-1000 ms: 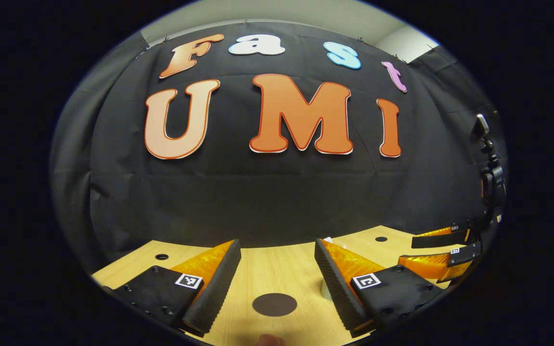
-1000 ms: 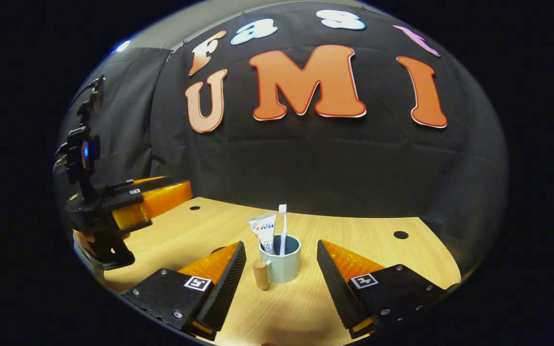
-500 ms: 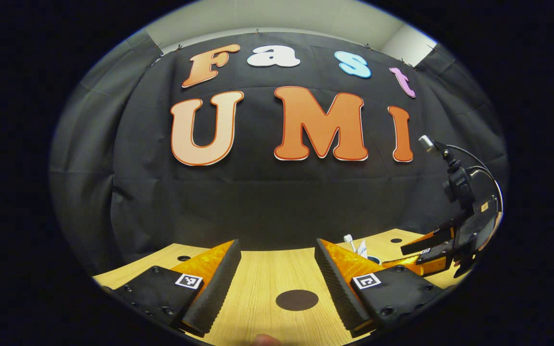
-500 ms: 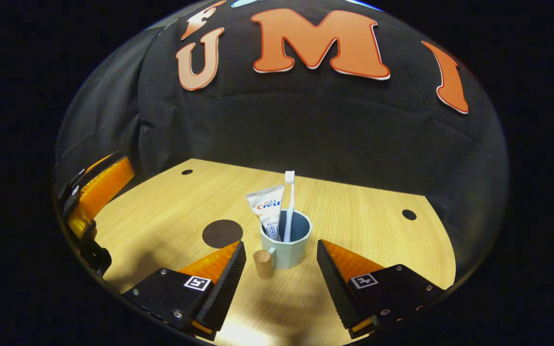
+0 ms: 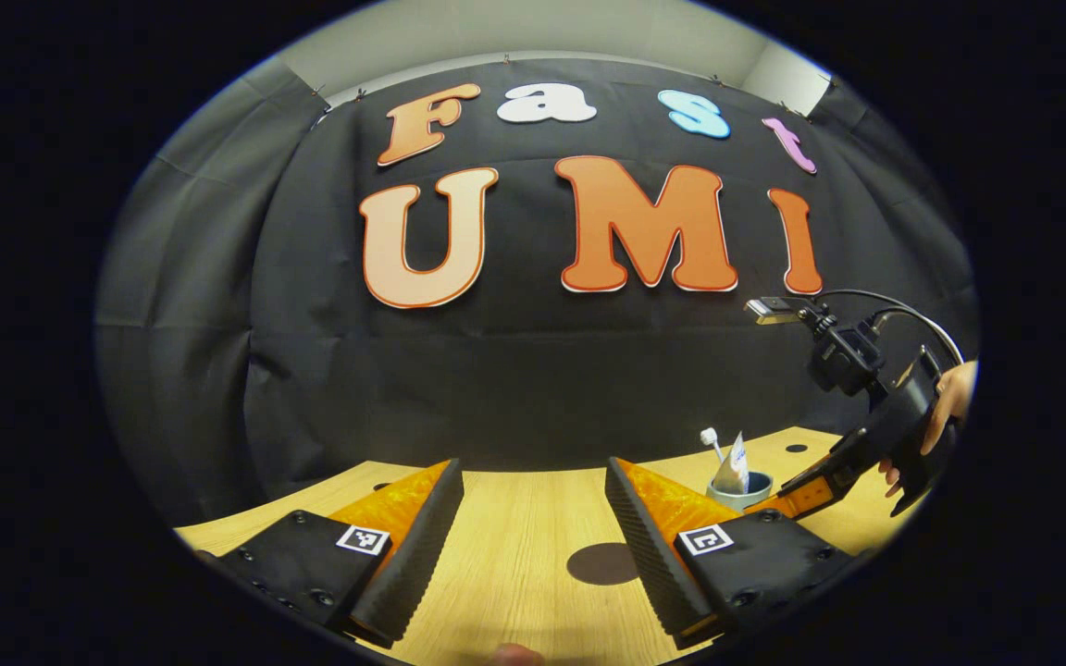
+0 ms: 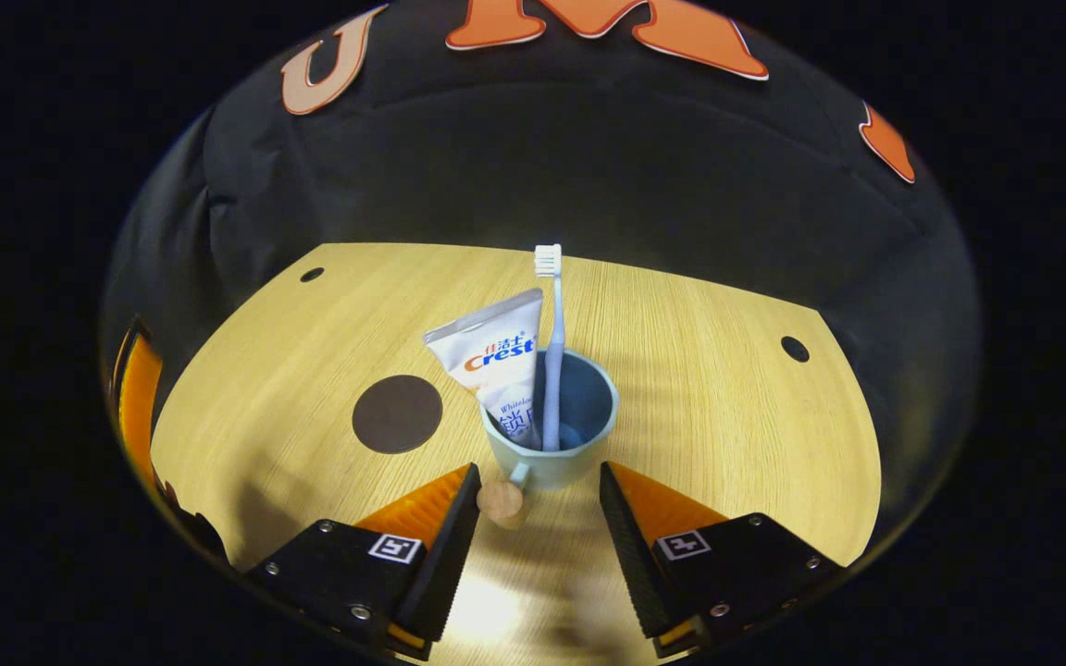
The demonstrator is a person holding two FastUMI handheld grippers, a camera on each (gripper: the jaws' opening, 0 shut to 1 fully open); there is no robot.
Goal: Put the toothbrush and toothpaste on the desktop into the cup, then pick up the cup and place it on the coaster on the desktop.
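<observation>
Hovering my right gripper (image 6: 538, 504) wide open and holding nothing just short of the cup (image 6: 551, 435), I see the toothbrush (image 6: 551, 351) and toothpaste (image 6: 496, 356) upright inside, coaster (image 6: 397, 413) near its left; my left gripper (image 5: 533, 536) hangs open, empty.
</observation>
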